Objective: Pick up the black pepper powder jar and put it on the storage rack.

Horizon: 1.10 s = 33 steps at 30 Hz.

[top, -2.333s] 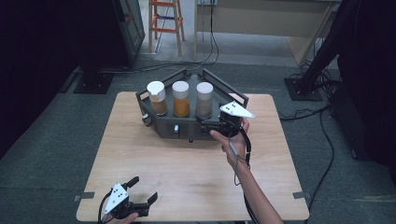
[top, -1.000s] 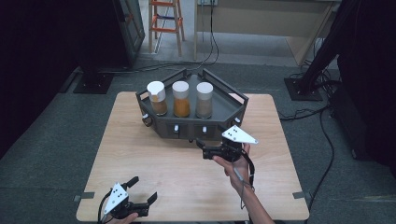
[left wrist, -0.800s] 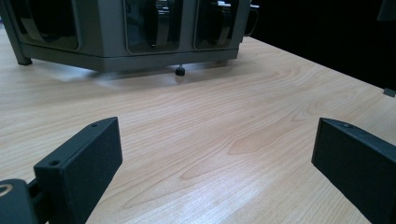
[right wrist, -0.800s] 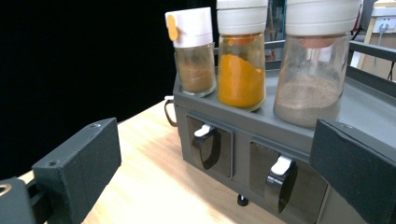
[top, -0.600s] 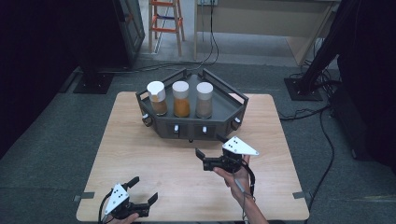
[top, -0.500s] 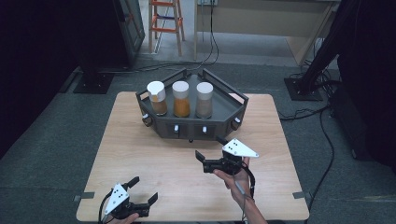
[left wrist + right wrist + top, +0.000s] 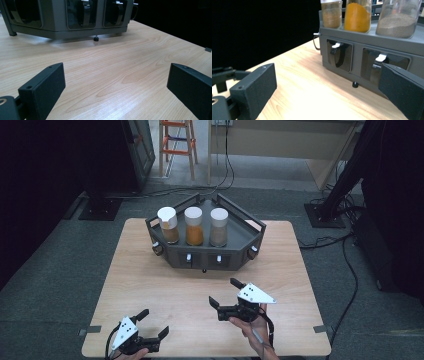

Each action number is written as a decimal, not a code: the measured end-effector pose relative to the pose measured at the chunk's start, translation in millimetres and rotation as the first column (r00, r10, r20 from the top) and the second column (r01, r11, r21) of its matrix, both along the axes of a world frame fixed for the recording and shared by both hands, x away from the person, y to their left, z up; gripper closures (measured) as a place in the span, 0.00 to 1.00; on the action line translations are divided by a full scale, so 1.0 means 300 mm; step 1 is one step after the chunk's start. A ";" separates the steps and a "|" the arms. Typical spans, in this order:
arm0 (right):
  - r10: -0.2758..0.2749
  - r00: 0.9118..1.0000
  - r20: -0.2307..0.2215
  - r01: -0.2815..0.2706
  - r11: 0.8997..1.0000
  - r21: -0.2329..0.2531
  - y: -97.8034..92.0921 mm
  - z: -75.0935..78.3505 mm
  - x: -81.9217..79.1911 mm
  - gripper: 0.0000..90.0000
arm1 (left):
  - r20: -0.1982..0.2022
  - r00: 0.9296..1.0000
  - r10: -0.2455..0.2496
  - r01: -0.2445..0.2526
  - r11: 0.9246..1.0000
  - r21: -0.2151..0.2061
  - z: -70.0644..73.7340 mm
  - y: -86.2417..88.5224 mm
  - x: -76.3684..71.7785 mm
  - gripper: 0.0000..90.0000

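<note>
High view shows the dark rack (image 7: 235,251) near the table's (image 7: 150,285) far edge, with three spice jars (image 7: 192,226) upright in a row on it. The right gripper (image 7: 226,294) hovers just in front of the rack, jaws wide and empty. The left gripper (image 7: 151,326) sits at the near edge toward the left corner, jaws also spread wide, holding nothing.

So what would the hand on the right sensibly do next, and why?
Probably rest, or reach forward again toward the rack. The right gripper sits open and holds nothing, on the table short of the rack. All three jars stand upright on top of the rack. The left gripper is open too, near the front edge, so neither has anything to set down.
</note>
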State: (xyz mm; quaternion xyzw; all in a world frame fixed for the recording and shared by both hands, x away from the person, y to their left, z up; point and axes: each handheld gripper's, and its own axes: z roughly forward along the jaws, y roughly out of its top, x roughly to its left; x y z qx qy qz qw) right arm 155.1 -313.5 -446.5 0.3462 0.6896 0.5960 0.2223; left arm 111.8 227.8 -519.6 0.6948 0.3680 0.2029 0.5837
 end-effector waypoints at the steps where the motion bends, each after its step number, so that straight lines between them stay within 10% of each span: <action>1: 0.005 1.000 0.000 -0.005 1.000 -0.001 -0.001 -0.005 -0.006 0.02 | 0.000 1.000 -0.001 0.001 1.000 0.000 0.000 0.000 0.000 0.02; 33: 0.051 0.998 -0.036 -0.052 0.998 -0.021 0.012 -0.167 -0.081 0.02 | 0.005 1.000 -0.001 0.001 1.000 -0.006 -0.003 0.002 0.003 0.02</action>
